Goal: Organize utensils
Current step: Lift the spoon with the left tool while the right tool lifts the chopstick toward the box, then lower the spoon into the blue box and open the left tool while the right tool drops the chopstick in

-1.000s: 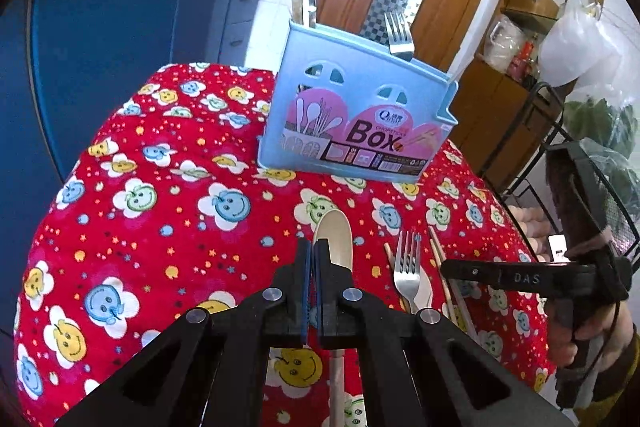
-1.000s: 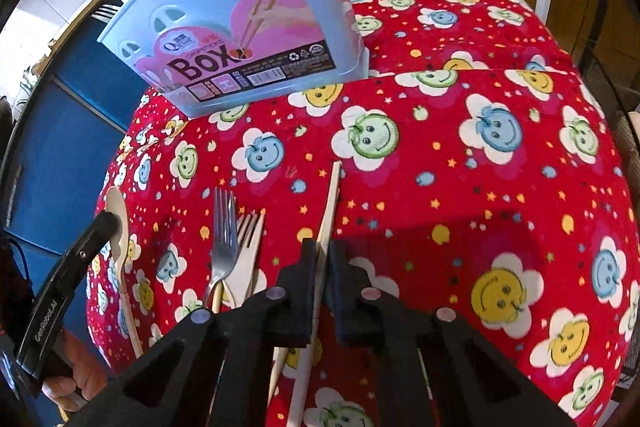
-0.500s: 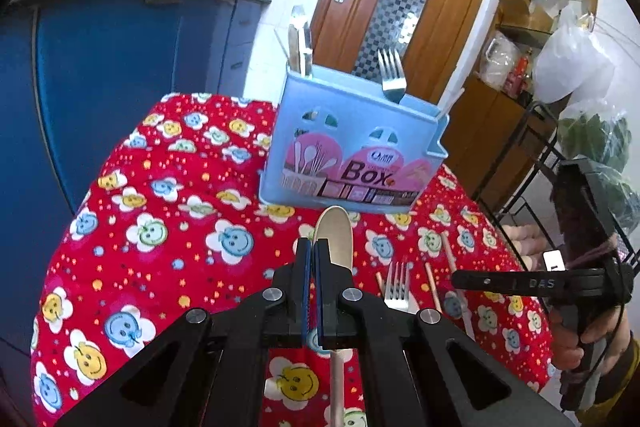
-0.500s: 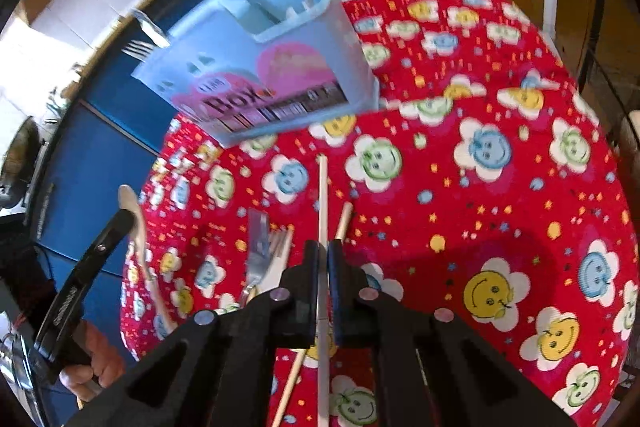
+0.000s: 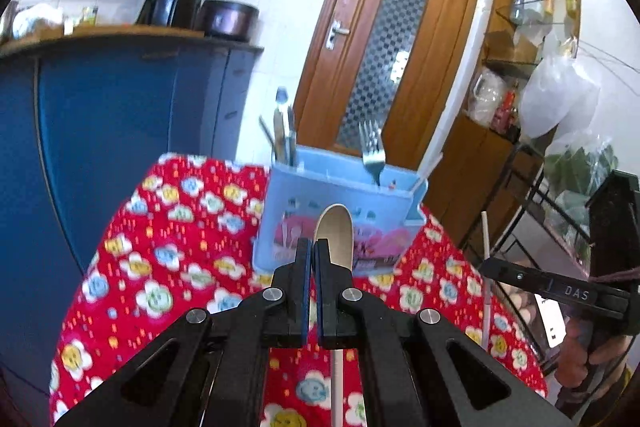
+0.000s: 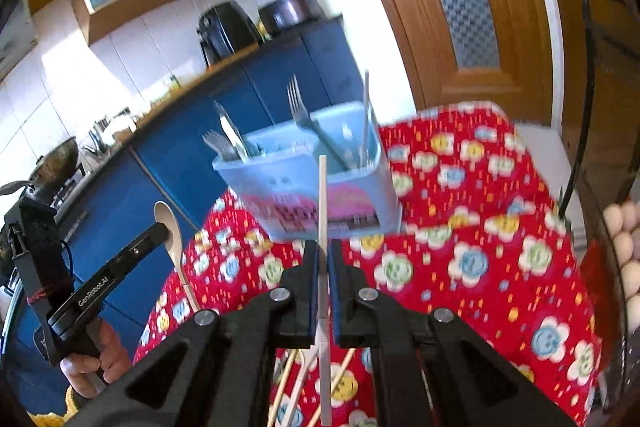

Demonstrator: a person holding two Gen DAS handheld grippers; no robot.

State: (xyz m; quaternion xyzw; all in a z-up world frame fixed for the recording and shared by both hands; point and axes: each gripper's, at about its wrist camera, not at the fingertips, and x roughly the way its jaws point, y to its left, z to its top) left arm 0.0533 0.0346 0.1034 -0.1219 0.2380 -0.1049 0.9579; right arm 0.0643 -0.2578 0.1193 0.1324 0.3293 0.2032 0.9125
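The left gripper (image 5: 311, 259) has its jaws clenched on a pale wooden spoon (image 5: 335, 239), raised above the red flower-print table (image 5: 168, 259). The right gripper (image 6: 323, 259) clamps a white chopstick (image 6: 322, 195), near the far light-blue plastic utensil box (image 6: 280, 179).

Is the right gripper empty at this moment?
No, the right gripper is clamped on a white chopstick that sticks up in front of the blue box.

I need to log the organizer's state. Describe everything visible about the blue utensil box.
The blue utensil box is pale blue plastic, open-topped, with small cutouts in its front wall above a pink printed label. It stands on the red flowered tablecloth near the table's far edge. Inside, divided sections hold upright metal forks and other cutlery. Neither claw touches it.
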